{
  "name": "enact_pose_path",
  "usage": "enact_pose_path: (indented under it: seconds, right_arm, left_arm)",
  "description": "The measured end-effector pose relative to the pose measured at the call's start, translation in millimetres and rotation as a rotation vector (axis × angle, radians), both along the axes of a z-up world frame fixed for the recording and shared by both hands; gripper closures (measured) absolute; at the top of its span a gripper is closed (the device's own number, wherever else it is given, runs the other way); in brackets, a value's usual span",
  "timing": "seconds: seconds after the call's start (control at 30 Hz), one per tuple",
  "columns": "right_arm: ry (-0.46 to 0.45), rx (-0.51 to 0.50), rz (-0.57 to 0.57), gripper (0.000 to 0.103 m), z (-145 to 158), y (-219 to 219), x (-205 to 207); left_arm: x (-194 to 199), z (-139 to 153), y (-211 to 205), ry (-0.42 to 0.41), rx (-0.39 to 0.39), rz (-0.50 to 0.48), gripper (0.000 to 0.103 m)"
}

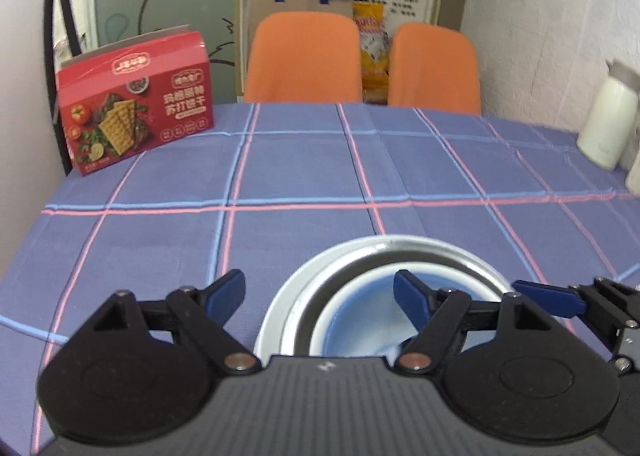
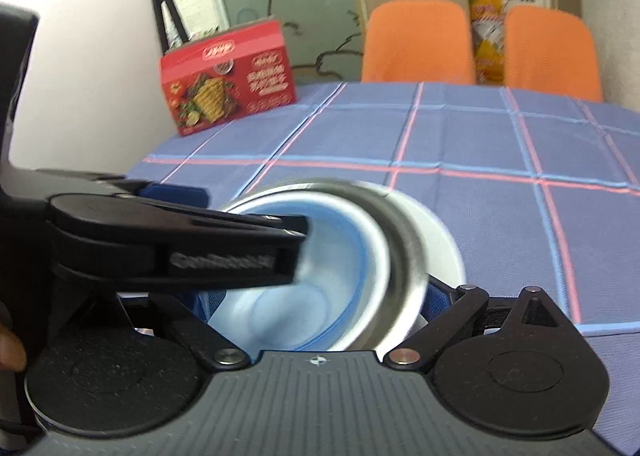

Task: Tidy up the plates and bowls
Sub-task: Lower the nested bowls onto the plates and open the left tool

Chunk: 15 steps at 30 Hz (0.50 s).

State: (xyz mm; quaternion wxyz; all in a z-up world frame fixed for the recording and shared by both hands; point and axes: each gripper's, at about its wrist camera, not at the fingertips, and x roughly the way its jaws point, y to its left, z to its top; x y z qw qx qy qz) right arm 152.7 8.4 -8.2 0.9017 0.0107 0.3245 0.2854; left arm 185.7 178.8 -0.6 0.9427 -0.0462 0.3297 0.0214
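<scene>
A stack stands on the checked tablecloth: a white plate (image 1: 280,296) at the bottom, a steel bowl (image 1: 420,252) on it, and a white bowl with a blue inside (image 1: 360,320) nested in that. My left gripper (image 1: 320,292) is open just over the stack's near left, one fingertip over the blue bowl, the other over the cloth. In the right wrist view the same plate (image 2: 440,240), steel bowl (image 2: 404,240) and blue bowl (image 2: 320,256) sit right in front of my right gripper (image 2: 320,296), whose fingers straddle the stack, wide apart. The left gripper's body (image 2: 168,244) crosses that view.
A red cracker box (image 1: 136,104) stands at the table's far left. A white flask (image 1: 604,124) stands at the right edge by the wall. Two orange chairs (image 1: 304,56) sit behind the table's far edge.
</scene>
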Motion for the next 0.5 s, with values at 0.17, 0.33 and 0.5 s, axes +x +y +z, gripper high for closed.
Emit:
enact_pose_path:
  seconds: [0.17,0.33,0.5]
  right_arm:
    - [-0.051,0.088,-0.117,0.019,14,-31,1]
    - [-0.066,0.112,-0.205,0.019,20,-61,-10]
    - [-0.093,0.104,-0.292,0.019,20,-89,-35]
  left_arm:
    - [-17,13,-4,-0.030,-0.001,0.058,0.026]
    - [-47,16,-25,-0.050,0.019,0.061,0.026]
    - [-89,5,-56,-0.071,0.029,0.037,0.023]
